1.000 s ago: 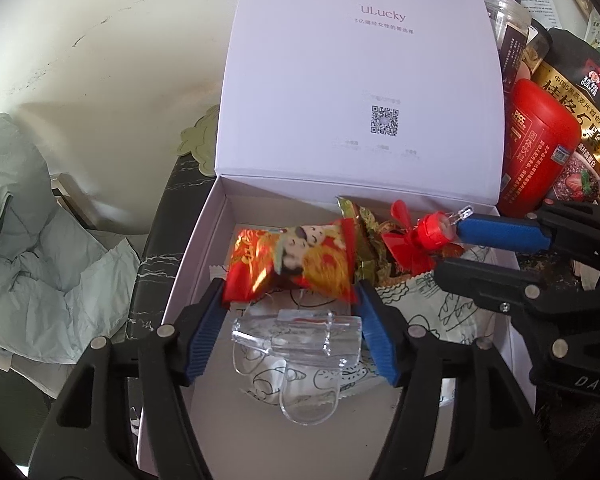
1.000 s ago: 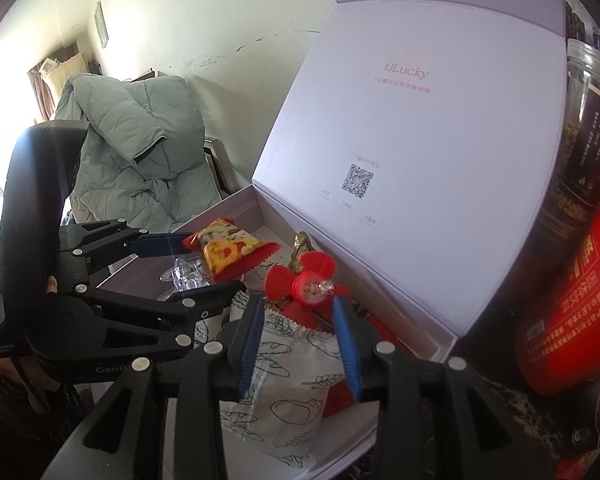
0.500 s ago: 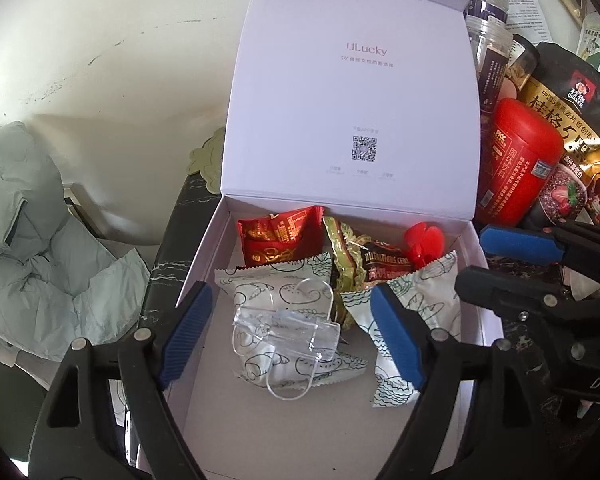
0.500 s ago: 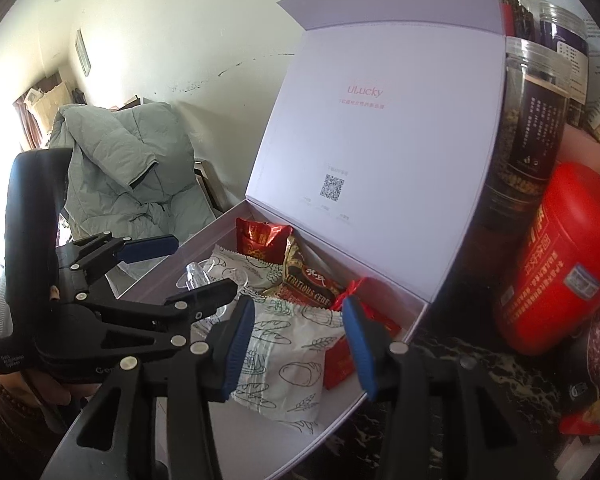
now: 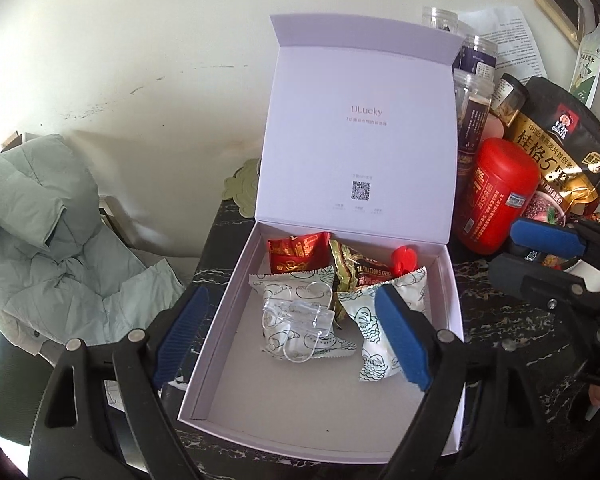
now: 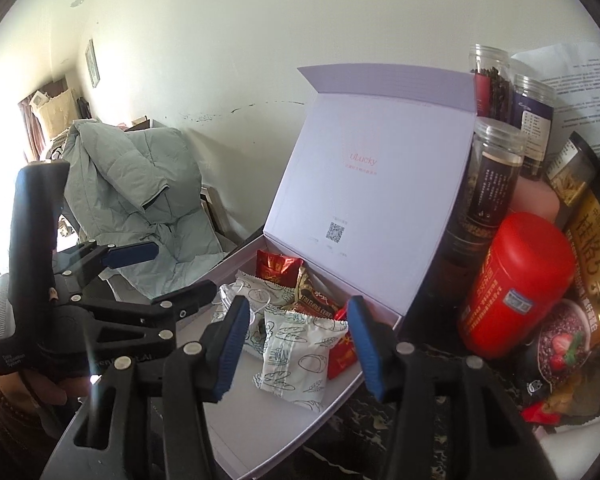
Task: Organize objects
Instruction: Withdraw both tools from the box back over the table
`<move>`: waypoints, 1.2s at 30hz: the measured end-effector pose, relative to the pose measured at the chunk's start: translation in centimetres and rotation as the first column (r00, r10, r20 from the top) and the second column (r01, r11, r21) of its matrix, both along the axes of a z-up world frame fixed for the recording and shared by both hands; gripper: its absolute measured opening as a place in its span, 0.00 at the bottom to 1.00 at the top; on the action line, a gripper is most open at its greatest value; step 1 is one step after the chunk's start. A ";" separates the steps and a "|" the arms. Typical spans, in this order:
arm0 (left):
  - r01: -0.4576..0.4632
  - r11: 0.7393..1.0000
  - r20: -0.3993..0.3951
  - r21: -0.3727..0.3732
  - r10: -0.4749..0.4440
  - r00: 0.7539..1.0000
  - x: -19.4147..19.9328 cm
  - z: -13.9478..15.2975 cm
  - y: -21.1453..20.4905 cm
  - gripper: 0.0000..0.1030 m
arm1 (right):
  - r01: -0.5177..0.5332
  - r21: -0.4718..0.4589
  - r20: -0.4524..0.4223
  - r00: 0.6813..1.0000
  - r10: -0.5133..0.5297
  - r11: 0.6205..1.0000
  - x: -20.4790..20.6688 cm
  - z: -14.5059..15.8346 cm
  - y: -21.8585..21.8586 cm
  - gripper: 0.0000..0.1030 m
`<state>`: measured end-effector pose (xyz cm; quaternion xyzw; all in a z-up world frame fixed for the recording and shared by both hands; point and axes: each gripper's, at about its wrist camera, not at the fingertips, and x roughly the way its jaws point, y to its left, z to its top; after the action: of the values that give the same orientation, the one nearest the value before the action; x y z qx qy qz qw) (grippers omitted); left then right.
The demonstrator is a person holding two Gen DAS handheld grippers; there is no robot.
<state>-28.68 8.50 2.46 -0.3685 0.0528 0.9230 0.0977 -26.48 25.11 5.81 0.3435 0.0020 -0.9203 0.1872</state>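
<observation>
Both my claws pulled back from the box (image 5: 454, 300). My left claw (image 5: 292, 336) and right claw (image 6: 296, 344) were wide open, holding nothing. Inside lay two white snack bags (image 5: 278, 292), one red bag (image 5: 298, 250), one clear clip (image 5: 296, 316).

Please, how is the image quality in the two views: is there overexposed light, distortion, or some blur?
Left wrist view: even daylight, fairly sharp; the fisheye bends the edges, and the box lid print is readable. Right wrist view: the far left edge is blown out by window light, the clear jars lean with the distortion, and the right gripper fingers close to the lens look large and slightly soft.
</observation>
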 end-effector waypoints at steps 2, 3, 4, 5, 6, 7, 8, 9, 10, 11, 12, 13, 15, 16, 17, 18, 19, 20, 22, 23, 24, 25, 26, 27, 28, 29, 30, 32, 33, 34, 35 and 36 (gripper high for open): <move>-0.010 1.000 -0.021 0.001 0.010 1.000 1.0 1.2 -0.4 0.83 | -0.001 -0.002 -0.013 1.000 0.001 1.000 0.9 0.9 -0.1 0.53; -0.017 1.000 -0.031 -0.002 0.017 0.999 1.6 1.8 -0.6 0.85 | -0.003 -0.002 -0.021 1.000 0.003 1.000 1.3 1.3 -0.2 0.55; -0.023 1.000 -0.042 -0.004 0.023 0.999 2.3 2.5 -0.7 0.87 | -0.004 -0.001 -0.029 1.000 0.004 1.000 1.8 1.7 -0.3 0.57; -0.031 1.000 -0.052 -0.004 0.030 0.998 2.8 3.0 -0.9 0.87 | -0.004 0.000 -0.038 0.999 0.004 1.000 2.4 2.2 -0.3 0.59; -0.038 0.999 -0.060 -0.002 0.038 0.997 3.4 3.5 -1.1 0.89 | -0.007 0.001 -0.047 0.999 0.007 1.000 3.0 2.7 -0.4 0.60; -0.043 0.999 -0.068 0.001 0.043 0.997 4.0 4.1 -1.3 0.89 | -0.008 0.000 -0.056 0.998 0.008 1.000 3.5 3.2 -0.4 0.61; -0.049 0.999 -0.075 0.005 0.049 0.996 4.8 4.7 -1.5 0.90 | -0.005 -0.001 -0.065 0.998 0.005 1.000 4.2 3.7 -0.4 0.63; -0.053 0.999 -0.081 0.009 0.054 0.995 5.5 5.2 -1.7 0.91 | -0.001 -0.002 -0.072 0.997 0.001 1.000 4.7 4.1 -0.4 0.66; -0.056 0.998 -0.086 0.014 0.057 0.995 6.2 5.7 -1.9 0.92 | 0.003 -0.002 -0.081 0.997 -0.003 1.000 5.3 4.5 -0.4 0.67; -0.059 0.998 -0.092 0.019 0.061 0.994 6.8 6.0 -2.1 0.93 | 0.007 -0.002 -0.092 0.996 -0.007 1.000 6.0 5.0 -0.4 0.68; -0.067 0.998 -0.099 0.021 0.069 0.993 7.6 6.5 -2.3 0.94 | 0.011 0.001 -0.102 0.995 -0.010 1.000 6.6 5.5 -0.4 0.71; -0.072 0.997 -0.104 0.019 0.073 0.992 8.1 6.8 -2.4 0.94 | 0.015 0.004 -0.109 0.994 -0.014 1.000 7.1 5.8 -0.4 0.72; -0.082 0.997 -0.117 0.012 0.083 0.990 9.3 7.4 -2.5 0.95 | 0.019 0.012 -0.124 0.992 -0.017 1.000 8.3 6.6 -0.6 0.77; -0.087 0.996 -0.124 0.009 0.088 0.988 9.9 7.7 -2.6 0.95 | 0.020 0.017 -0.130 0.991 -0.017 1.000 8.9 6.9 -0.6 0.79; -0.091 0.996 -0.130 0.008 0.091 0.987 10.5 8.0 -2.6 0.95 | 0.022 0.022 -0.137 0.990 -0.019 1.000 9.6 7.2 -0.7 0.81; -0.092 0.996 -0.136 0.006 0.092 0.986 11.1 8.3 -2.6 0.95 | 0.024 0.027 -0.145 0.989 -0.020 0.999 10.1 7.4 -0.8 0.82; -0.093 0.996 -0.140 0.005 0.093 0.986 11.6 8.5 -2.6 0.96 | 0.026 0.031 -0.151 0.988 -0.021 0.999 10.6 7.6 -0.8 0.83; -0.093 0.996 -0.143 0.000 0.092 0.985 12.2 8.8 -2.5 0.96 | 0.031 0.036 -0.154 0.988 -0.026 0.999 11.1 7.8 -0.8 0.85; -0.095 0.995 -0.147 -0.011 0.092 0.985 13.2 9.2 -2.5 0.97 | 0.047 0.042 -0.155 0.987 -0.040 0.998 12.0 8.1 -0.6 0.87; -0.098 0.995 -0.155 -0.014 0.094 0.983 13.8 9.4 -2.5 0.98 | 0.055 0.043 -0.153 0.987 -0.048 0.998 12.5 8.2 -0.4 0.88; -0.100 0.995 -0.162 -0.016 0.096 0.982 14.3 9.5 -2.5 0.98 | 0.061 0.042 -0.150 0.987 -0.054 0.997 12.9 8.3 -0.3 0.88; -0.100 0.995 -0.167 -0.018 0.096 0.981 14.9 9.7 -2.5 0.99 | 0.065 0.042 -0.147 0.987 -0.058 0.997 13.3 8.4 -0.2 0.88; -0.098 0.995 -0.172 -0.018 0.094 0.981 15.4 9.9 -2.4 0.99 | 0.067 0.041 -0.145 0.988 -0.060 0.997 13.7 8.4 -0.1 0.88; -0.095 0.995 -0.174 -0.020 0.090 0.981 15.9 10.0 -2.4 0.99 | 0.067 0.039 -0.145 0.988 -0.061 0.997 14.2 8.5 0.0 0.89; -0.094 0.995 -0.176 -0.026 0.088 0.980 16.4 10.1 -2.2 1.00 | 0.067 0.038 -0.147 0.987 -0.061 0.997 14.7 8.5 0.1 0.89; -0.093 0.995 -0.179 -0.032 0.086 0.980 17.0 10.2 -2.1 1.00 | 0.065 0.040 -0.150 0.987 -0.058 0.997 15.2 8.6 0.2 0.89; -0.092 0.995 -0.182 -0.036 0.084 0.980 17.5 10.2 -2.0 1.00 | 0.064 0.041 -0.153 0.987 -0.057 0.997 15.7 8.7 0.2 0.89; -0.091 0.995 -0.183 -0.040 0.082 0.980 18.3 10.2 -1.7 1.00 | 0.066 0.047 -0.160 0.985 -0.057 0.997 16.6 8.8 0.2 0.89; -0.091 0.995 -0.184 -0.043 0.082 0.979 18.7 10.2 -1.6 1.00 | 0.067 0.051 -0.161 0.985 -0.058 0.996 17.0 8.8 0.2 0.91; -0.093 0.995 -0.183 -0.047 0.083 0.980 19.0 10.1 -1.6 1.00 | 0.070 0.057 -0.160 0.985 -0.060 0.996 17.3 8.7 0.2 0.92; -0.097 0.994 -0.180 -0.051 0.087 0.980 19.3 9.9 -1.5 1.00 | 0.075 0.062 -0.159 0.985 -0.065 0.995 17.6 8.7 0.3 0.92; -0.101 0.994 -0.175 -0.051 0.090 0.980 19.6 9.8 -1.5 1.00 | 0.080 0.064 -0.158 0.985 -0.069 0.995 18.0 8.5 0.3 0.92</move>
<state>-9.06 6.97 12.22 -0.2920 0.0709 0.9530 0.0373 -8.51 25.41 14.30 0.2770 0.0361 -0.9500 0.1395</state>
